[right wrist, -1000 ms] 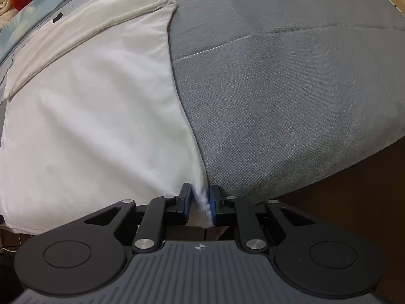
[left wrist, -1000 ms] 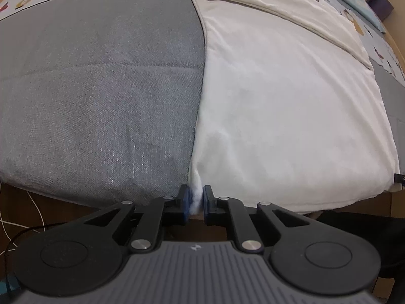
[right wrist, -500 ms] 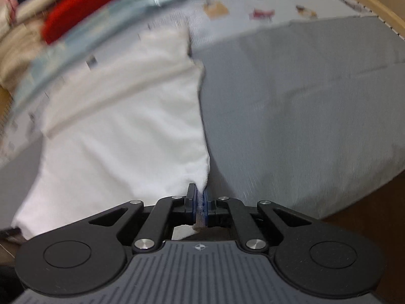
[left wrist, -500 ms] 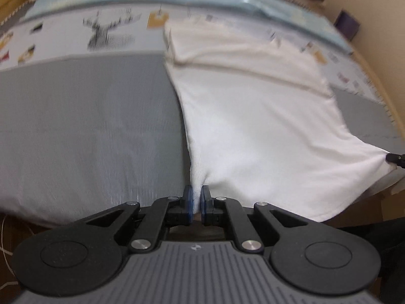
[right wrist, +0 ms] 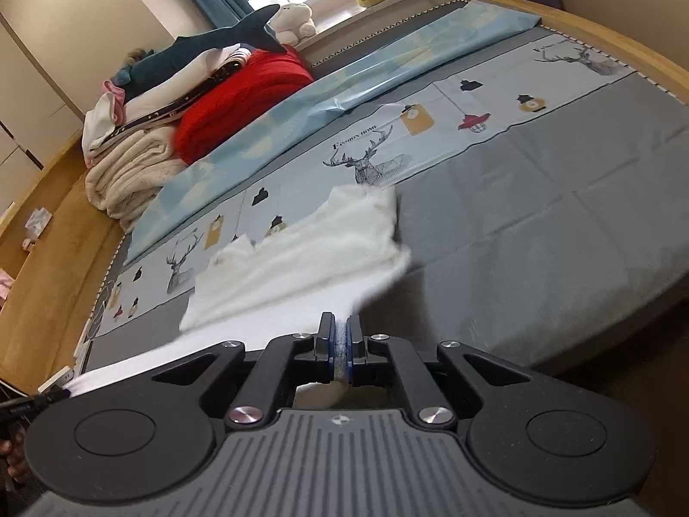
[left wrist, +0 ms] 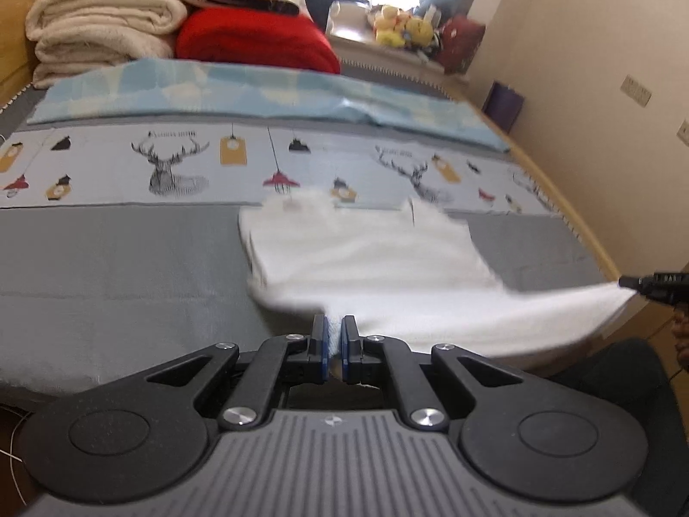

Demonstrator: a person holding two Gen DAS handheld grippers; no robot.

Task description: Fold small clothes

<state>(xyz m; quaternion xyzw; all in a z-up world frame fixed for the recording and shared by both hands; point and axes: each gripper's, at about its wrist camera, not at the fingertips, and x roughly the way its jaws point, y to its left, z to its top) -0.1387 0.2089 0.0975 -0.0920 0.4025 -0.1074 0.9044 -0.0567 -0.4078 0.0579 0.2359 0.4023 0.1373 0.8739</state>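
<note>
Both near corners lifted off the grey bedcover (left wrist: 107, 267), white garment (left wrist: 366, 258) hem taut between clamped jaws, open bedcover beyond.

The white soft-napped cloth garment (left wrist: 370, 267) looks fuzzy and matt on the grey woven matt bed cover (left wrist: 107, 267). The left tool (left wrist: 335, 347) is matt black plastic with blue rubbery pads and shiny metal rivets, as is the right tool (right wrist: 340, 351). Upper left, cream fleecy folded blankets (left wrist: 99, 30) look plush; the pale wooden bed rim (right wrist: 603, 30) looks smooth
</note>
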